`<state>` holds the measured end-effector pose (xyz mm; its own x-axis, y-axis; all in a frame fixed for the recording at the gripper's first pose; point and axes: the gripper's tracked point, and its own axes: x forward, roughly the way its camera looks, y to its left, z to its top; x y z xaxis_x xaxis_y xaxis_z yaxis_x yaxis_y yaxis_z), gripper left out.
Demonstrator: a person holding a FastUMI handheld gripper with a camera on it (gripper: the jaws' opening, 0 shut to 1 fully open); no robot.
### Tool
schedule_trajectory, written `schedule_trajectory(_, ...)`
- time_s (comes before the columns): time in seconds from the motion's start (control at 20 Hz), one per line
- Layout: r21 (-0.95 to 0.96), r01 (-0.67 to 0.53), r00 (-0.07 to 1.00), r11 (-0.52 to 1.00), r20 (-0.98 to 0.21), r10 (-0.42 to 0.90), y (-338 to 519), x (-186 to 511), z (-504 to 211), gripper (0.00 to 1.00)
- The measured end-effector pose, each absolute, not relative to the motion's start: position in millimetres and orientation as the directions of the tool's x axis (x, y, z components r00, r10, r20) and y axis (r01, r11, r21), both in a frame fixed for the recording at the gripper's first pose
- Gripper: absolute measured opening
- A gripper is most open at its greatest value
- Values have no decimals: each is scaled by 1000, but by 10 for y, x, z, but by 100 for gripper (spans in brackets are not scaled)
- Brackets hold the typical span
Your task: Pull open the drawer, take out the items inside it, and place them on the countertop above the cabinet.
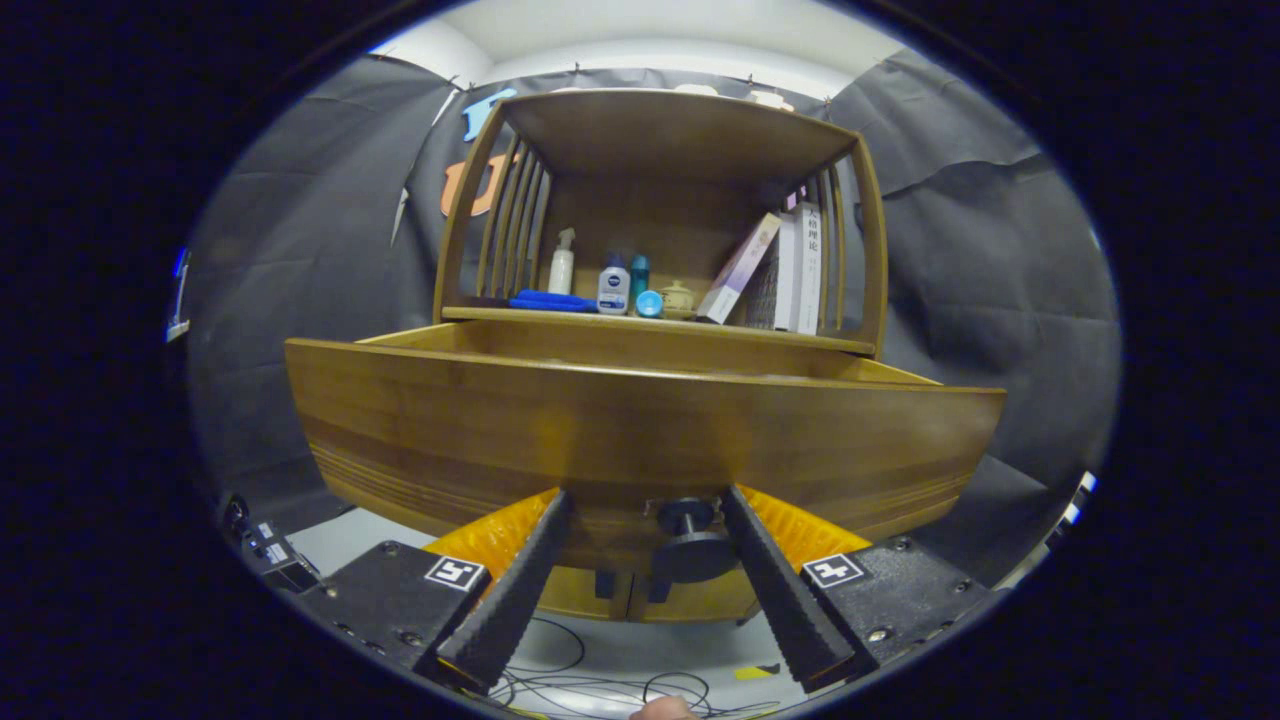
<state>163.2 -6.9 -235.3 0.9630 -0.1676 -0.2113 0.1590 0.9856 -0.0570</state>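
Observation:
The wooden drawer [640,420] stands pulled out of the cabinet, and its wide front panel hides whatever lies inside. Its dark round knob [692,545] hangs low on the panel between my fingers, close against the right finger and apart from the left one. My gripper [645,495] is open, with its fingertips up against the drawer front. Beyond the drawer runs the countertop [860,345] under a wooden shelf roof.
The countertop holds a blue flat item [552,300], a white spray bottle [562,262], a blue-capped white bottle [613,285], a teal bottle [639,272], a small jar [678,296] and leaning books [780,270]. Cables [600,690] lie on the floor below.

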Motion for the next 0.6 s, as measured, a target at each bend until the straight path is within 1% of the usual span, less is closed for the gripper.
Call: schedule_trajectory(0.6, 1, 165, 949, 986, -272, -158, -98, 2108, -2267, 100)
